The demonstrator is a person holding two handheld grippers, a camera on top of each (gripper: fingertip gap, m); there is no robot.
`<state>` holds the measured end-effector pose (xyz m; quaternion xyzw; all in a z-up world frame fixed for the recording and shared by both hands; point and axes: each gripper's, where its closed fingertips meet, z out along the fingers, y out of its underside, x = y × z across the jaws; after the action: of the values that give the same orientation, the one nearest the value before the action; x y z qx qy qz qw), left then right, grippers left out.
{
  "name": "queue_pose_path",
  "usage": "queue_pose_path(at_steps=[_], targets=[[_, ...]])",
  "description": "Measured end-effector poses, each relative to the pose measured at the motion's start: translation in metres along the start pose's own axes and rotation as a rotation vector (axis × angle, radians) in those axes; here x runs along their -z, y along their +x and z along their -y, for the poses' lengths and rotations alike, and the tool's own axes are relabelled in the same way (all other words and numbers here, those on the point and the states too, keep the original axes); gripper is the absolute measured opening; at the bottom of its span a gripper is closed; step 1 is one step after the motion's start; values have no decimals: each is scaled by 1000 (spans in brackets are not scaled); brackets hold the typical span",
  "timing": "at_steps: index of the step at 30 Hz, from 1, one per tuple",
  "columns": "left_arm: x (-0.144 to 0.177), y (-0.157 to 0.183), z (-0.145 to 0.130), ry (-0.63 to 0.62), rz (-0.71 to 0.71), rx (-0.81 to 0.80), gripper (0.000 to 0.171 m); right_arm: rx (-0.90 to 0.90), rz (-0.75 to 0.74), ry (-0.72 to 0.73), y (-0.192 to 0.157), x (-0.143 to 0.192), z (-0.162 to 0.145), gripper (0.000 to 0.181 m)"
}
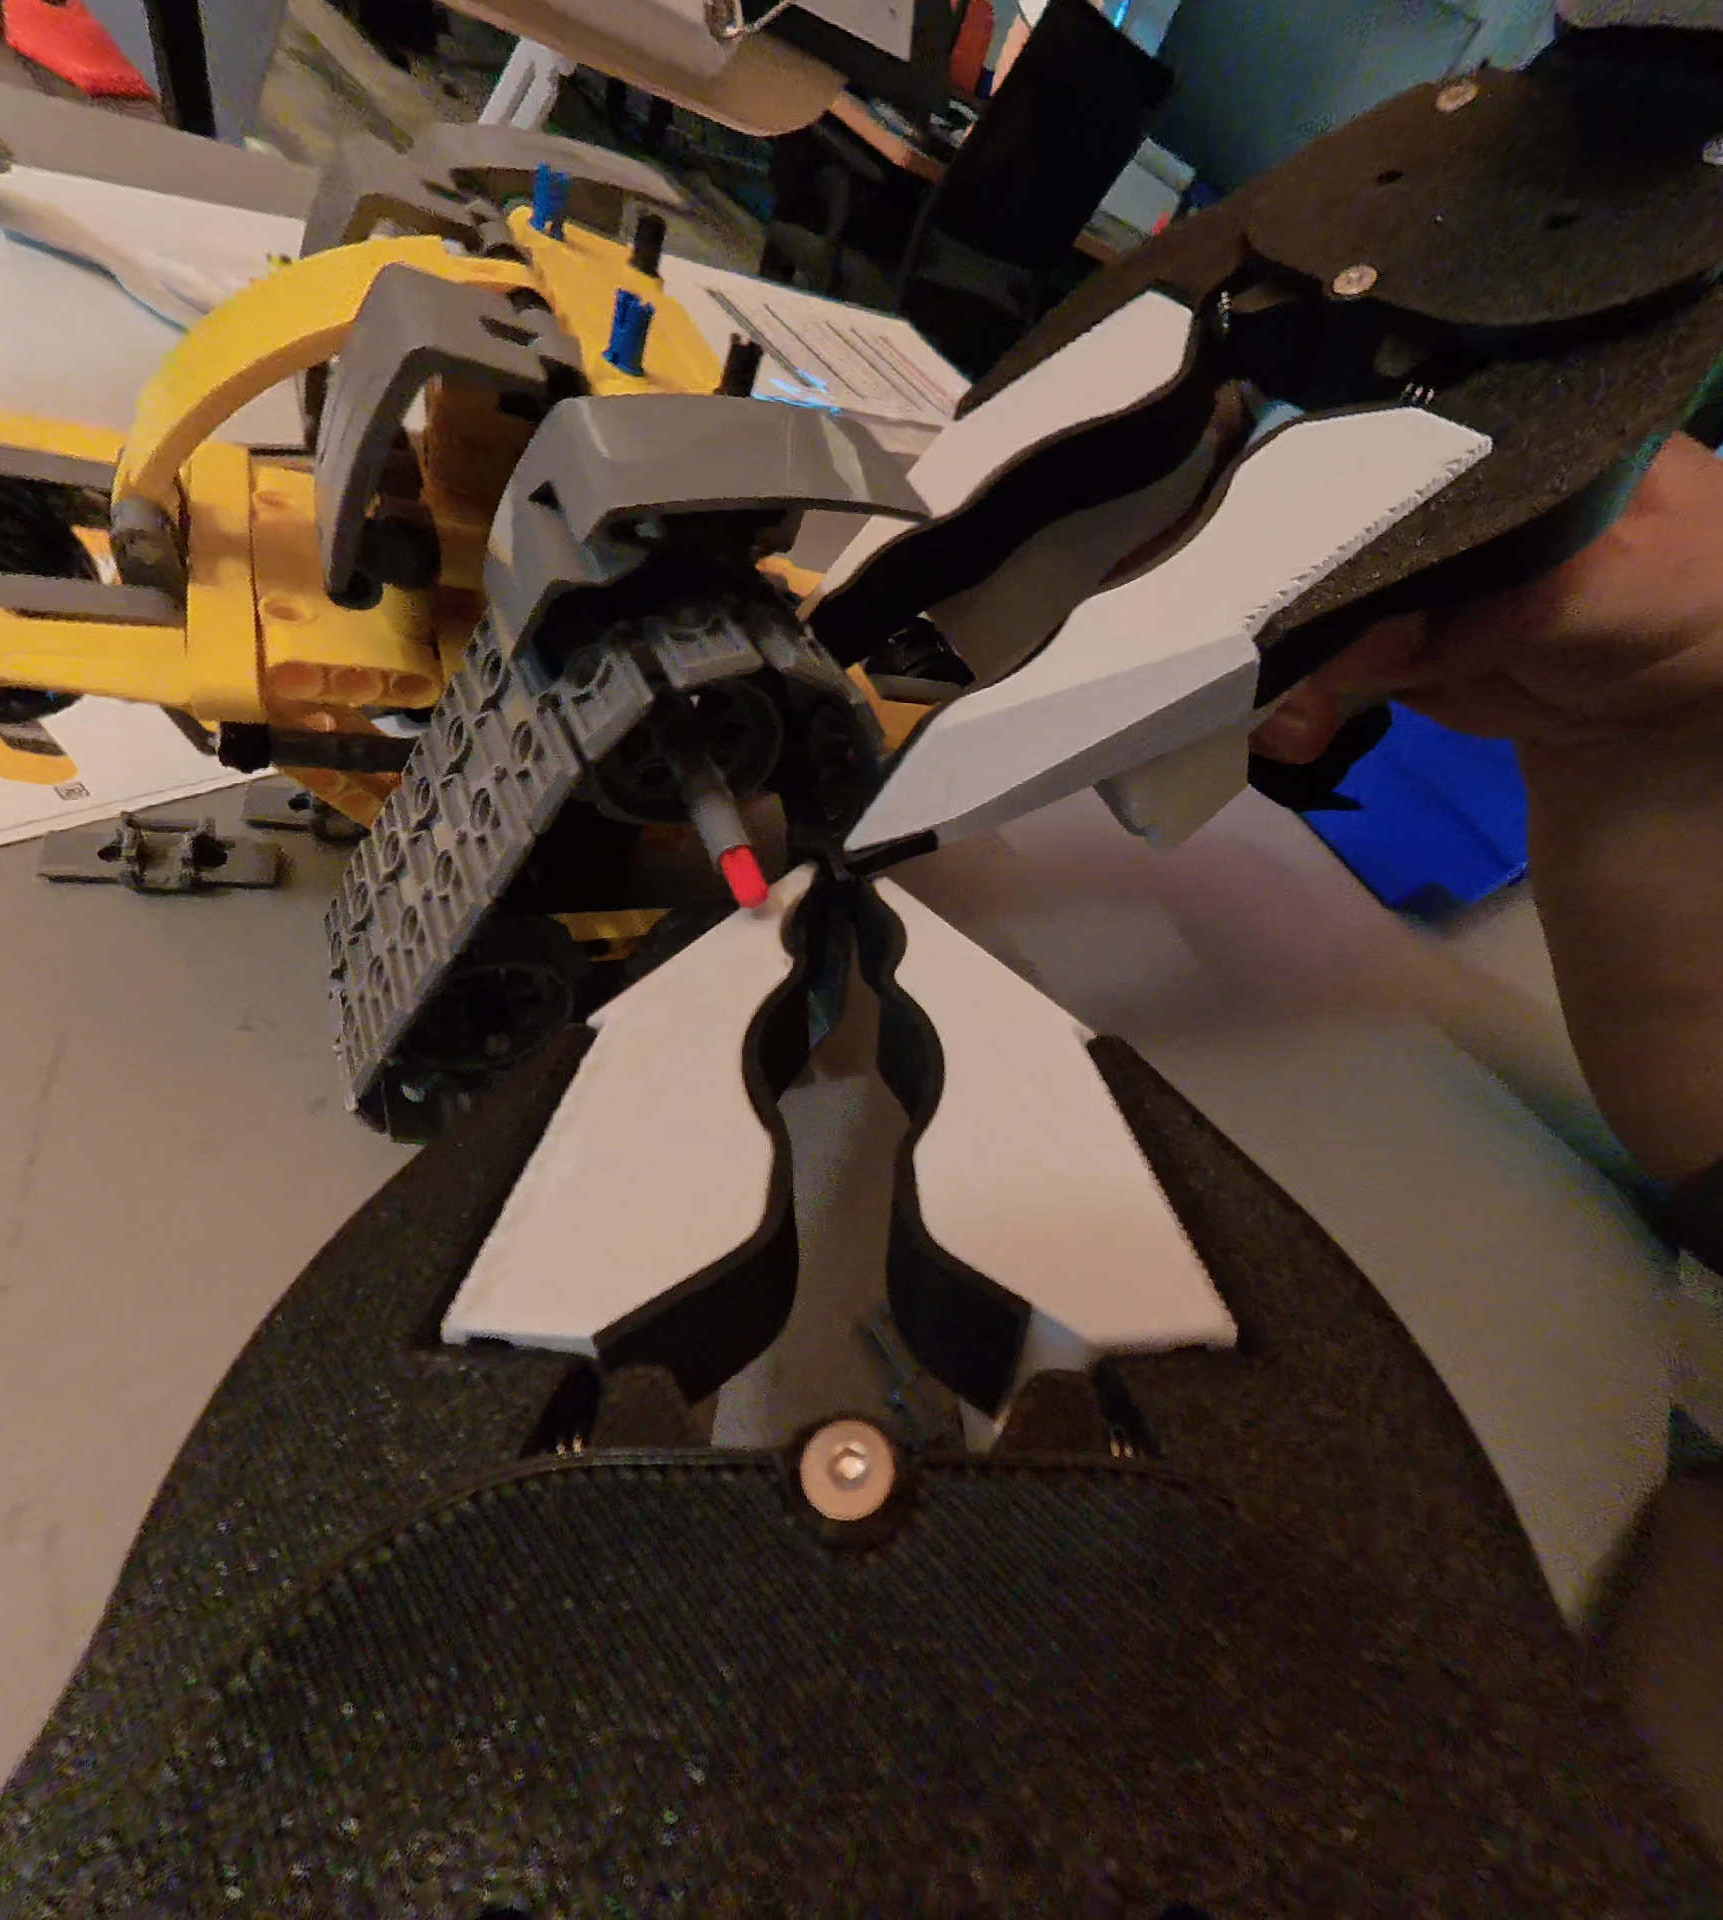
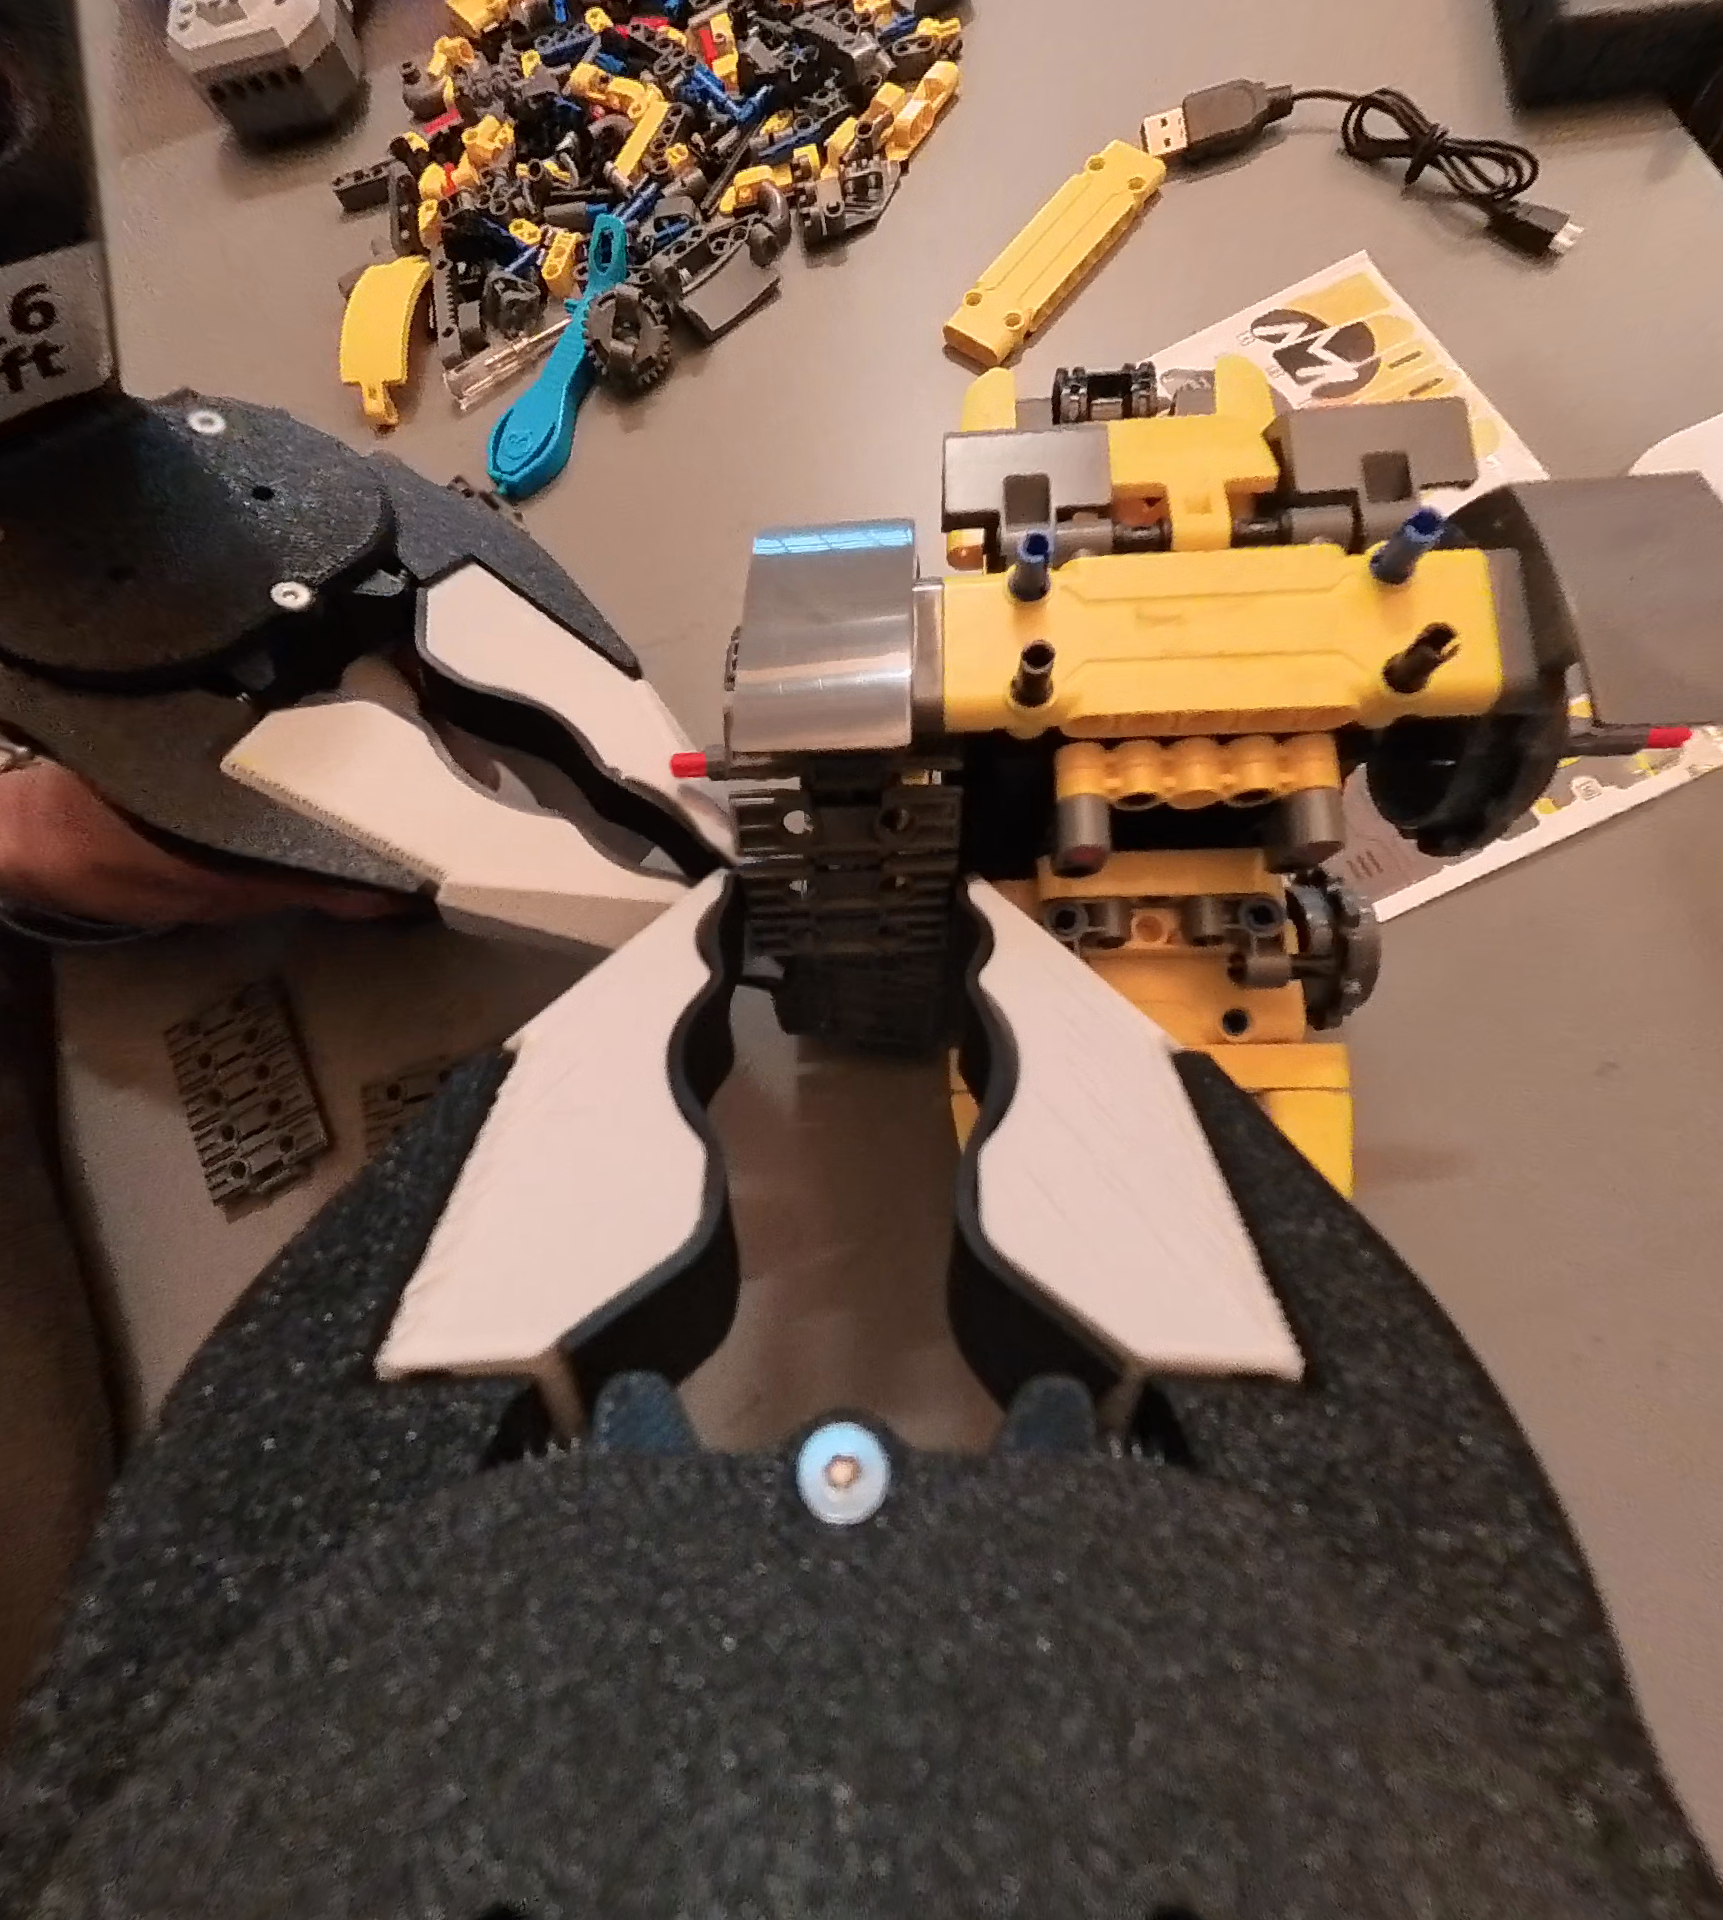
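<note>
Fingers of the right gripper (image 2: 852, 914) stand wide apart on either side of the grey track (image 2: 852, 935) at the front of a yellow toy vehicle (image 2: 1210, 644) on the grey table (image 2: 1563, 1143), though whether they press it cannot be told. The left gripper (image 1: 831, 883), its 2 tips nearly together with nothing seen between them, sits just beside the red-tipped axle (image 1: 737, 862) jutting from the track wheel. A heap of loose parts (image 2: 649, 156), a teal tool (image 2: 556, 364), a yellow panel (image 2: 1054, 260), a black cable (image 2: 1356, 135) and 2 spare track links (image 2: 244, 1091) lie around the vehicle.
</note>
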<state>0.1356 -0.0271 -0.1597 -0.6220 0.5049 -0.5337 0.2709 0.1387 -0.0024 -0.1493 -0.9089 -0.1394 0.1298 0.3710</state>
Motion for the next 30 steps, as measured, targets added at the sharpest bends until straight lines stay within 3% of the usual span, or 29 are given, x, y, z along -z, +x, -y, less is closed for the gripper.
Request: queue_pose_path(at_steps=[16,30], targets=[[-1,5,-1,-8,7,-62,1,13,35,104,-3,5,0,39],[0,4,1,4,-8,-42,1,82,26,61,-3,4,-1,39]])
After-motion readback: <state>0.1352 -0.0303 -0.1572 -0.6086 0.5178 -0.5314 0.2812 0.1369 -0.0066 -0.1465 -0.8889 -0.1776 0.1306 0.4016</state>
